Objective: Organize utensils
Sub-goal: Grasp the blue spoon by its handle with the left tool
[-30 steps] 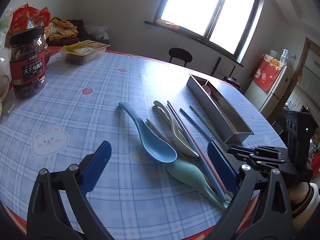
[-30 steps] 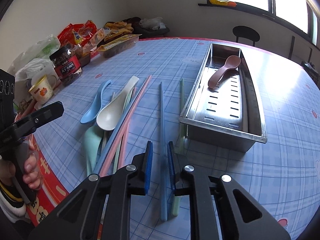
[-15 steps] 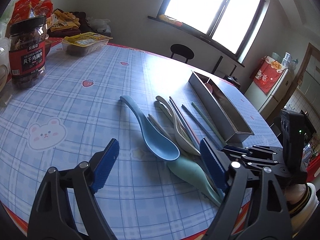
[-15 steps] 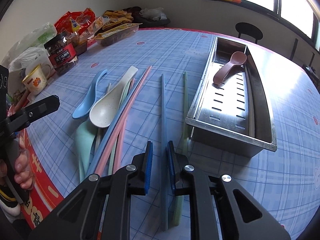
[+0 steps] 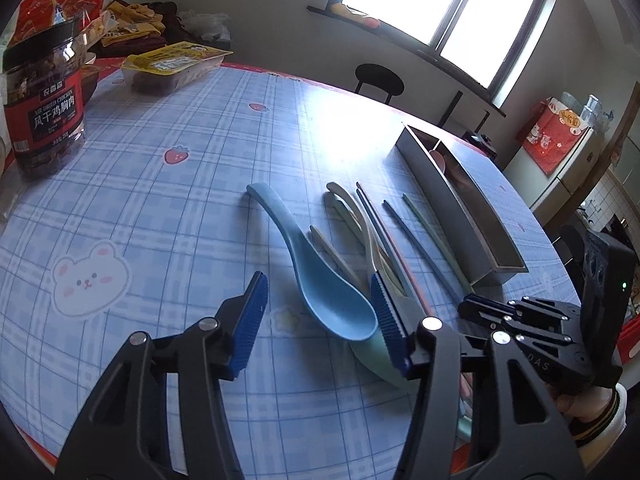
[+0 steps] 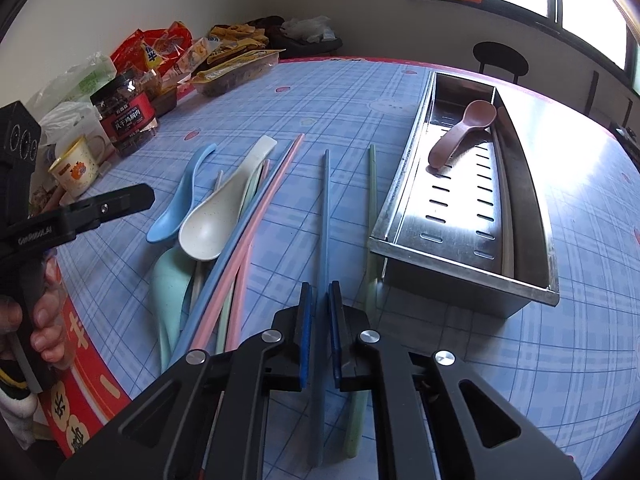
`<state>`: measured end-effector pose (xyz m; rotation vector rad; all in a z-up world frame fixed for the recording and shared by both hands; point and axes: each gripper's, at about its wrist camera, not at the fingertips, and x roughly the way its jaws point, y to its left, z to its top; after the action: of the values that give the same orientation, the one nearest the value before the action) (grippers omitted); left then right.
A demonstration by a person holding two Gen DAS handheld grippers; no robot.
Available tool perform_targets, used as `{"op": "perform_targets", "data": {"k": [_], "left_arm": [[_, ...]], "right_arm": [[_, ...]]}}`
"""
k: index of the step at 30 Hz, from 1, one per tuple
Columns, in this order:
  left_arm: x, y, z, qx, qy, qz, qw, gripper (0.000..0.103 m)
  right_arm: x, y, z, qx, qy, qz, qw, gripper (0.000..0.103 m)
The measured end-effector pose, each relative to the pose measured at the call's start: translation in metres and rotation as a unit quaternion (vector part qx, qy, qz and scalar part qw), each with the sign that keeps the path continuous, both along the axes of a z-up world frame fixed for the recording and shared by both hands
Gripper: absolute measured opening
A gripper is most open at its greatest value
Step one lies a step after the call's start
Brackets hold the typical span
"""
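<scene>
The blue spoon [image 5: 320, 280] lies on the checked tablecloth, and its bowl sits between the jaws of my left gripper [image 5: 318, 316]. Those jaws are closing; the left pad is still clear of the bowl. A white spoon [image 6: 212, 232], a pale green spoon [image 6: 172, 284], pink chopsticks [image 6: 260, 220] and a green chopstick [image 6: 373, 184] lie beside it. My right gripper [image 6: 320, 300] is shut on the blue chopstick [image 6: 326, 208], which runs between its pads. The steel tray [image 6: 460, 276] at the right holds a brown spoon [image 6: 460, 136].
A red-labelled jar [image 5: 44, 112], a mug [image 6: 76, 168], a packed food tray [image 5: 172, 66] and snack bags [image 6: 160, 48] crowd the far left of the table. The red table edge [image 6: 84, 396] runs close under both hands. A black stool [image 5: 378, 80] stands beyond the table.
My left gripper has come forward over the blue spoon and its jaws have narrowed around the bowl. The right gripper's pads have drawn in slightly on the blue chopstick.
</scene>
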<state>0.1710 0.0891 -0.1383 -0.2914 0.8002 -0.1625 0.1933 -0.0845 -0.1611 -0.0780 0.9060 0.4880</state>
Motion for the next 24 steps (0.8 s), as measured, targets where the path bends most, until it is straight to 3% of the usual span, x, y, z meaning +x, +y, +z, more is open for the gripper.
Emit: {"op": "perform_targets", "data": {"k": [8, 24], "left_arm": [[0.041, 0.012, -0.012, -0.006, 0.031, 0.025, 0.9992, 0.032], [0.054, -0.003, -0.022, 0.014, 0.043, -0.004, 0.9990, 0.031]], "right_arm": [[-0.004, 0.001, 0.000, -0.009, -0.007, 0.002, 1.000, 0.009], [-0.002, 0.001, 0.000, -0.004, -0.004, 0.004, 1.000, 0.009]]}}
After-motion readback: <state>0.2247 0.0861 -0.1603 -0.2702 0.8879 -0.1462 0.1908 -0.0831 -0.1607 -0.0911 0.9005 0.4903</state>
